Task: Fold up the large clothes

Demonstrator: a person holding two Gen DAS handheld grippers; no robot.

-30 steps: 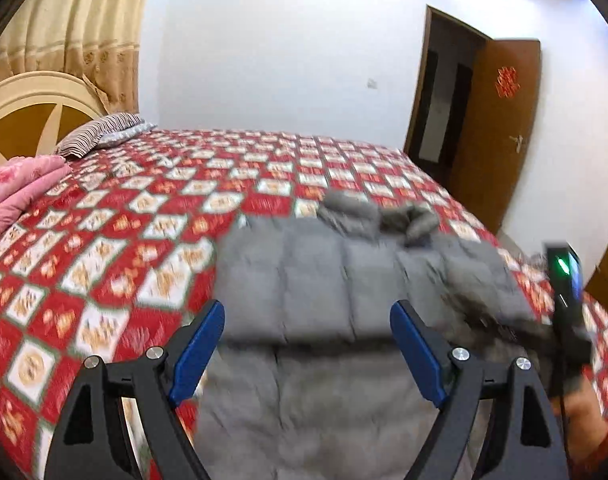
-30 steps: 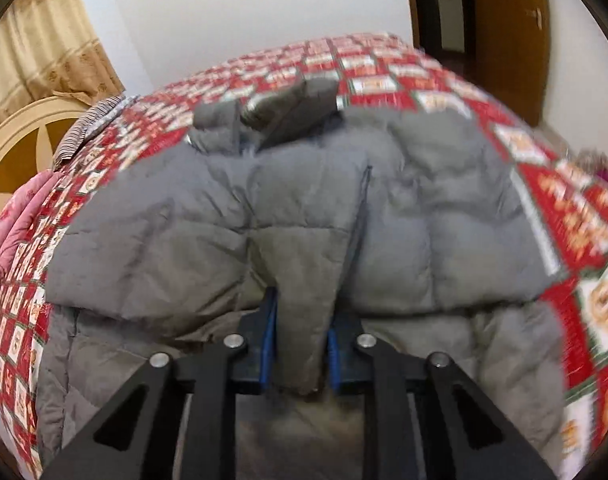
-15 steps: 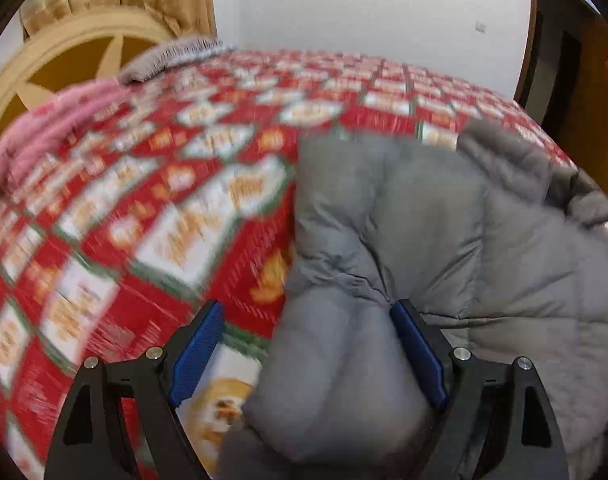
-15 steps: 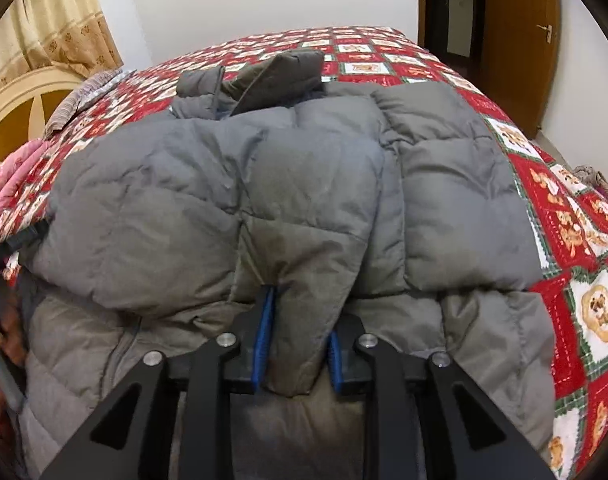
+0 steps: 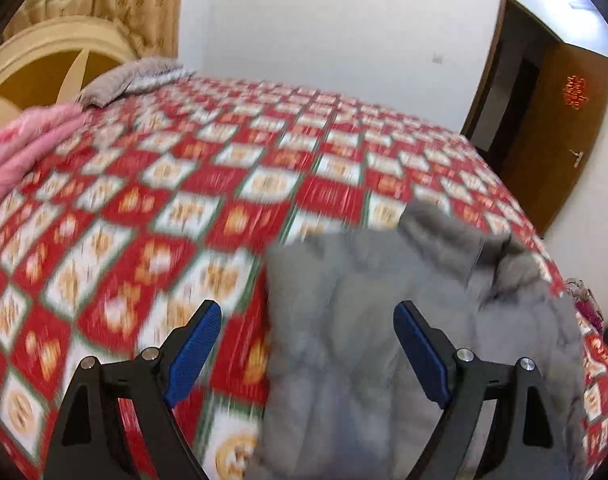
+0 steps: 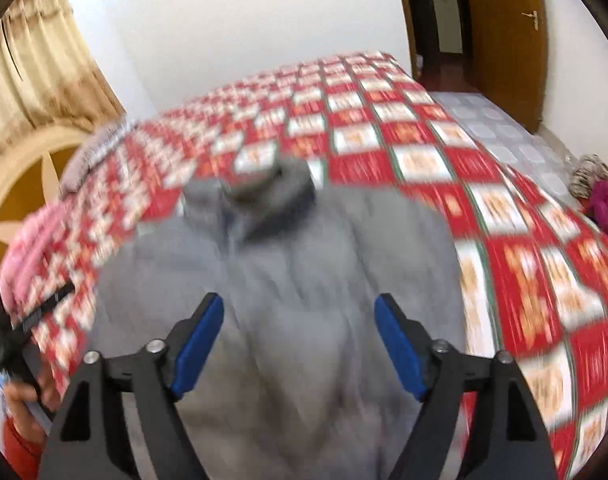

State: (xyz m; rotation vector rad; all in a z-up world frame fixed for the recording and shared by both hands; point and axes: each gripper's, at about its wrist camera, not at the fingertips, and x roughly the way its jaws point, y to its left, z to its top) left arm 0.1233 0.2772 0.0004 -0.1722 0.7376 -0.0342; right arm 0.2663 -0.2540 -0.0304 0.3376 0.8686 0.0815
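Observation:
A grey puffer jacket [image 6: 288, 280] lies on the red and white patterned bedspread [image 5: 184, 208], sleeves folded in, hood [image 6: 272, 196] at the far end. In the left wrist view the jacket [image 5: 363, 340] lies lower right. My left gripper [image 5: 307, 340] is open and empty above the jacket's left edge. My right gripper [image 6: 300, 336] is open and empty above the jacket's lower middle. Both views are motion-blurred.
A pink blanket [image 5: 28, 140] and a striped pillow [image 5: 132, 80] lie by the headboard [image 5: 44, 68] at left. A brown door [image 5: 559, 128] stands at right. Clothes [image 6: 599, 188] lie on the floor beside the bed. The other hand-held gripper [image 6: 12, 336] shows at left.
My right gripper has let go of the jacket sleeve, opened and pulled back. My left gripper has stayed open and swung back, away from the jacket's left edge.

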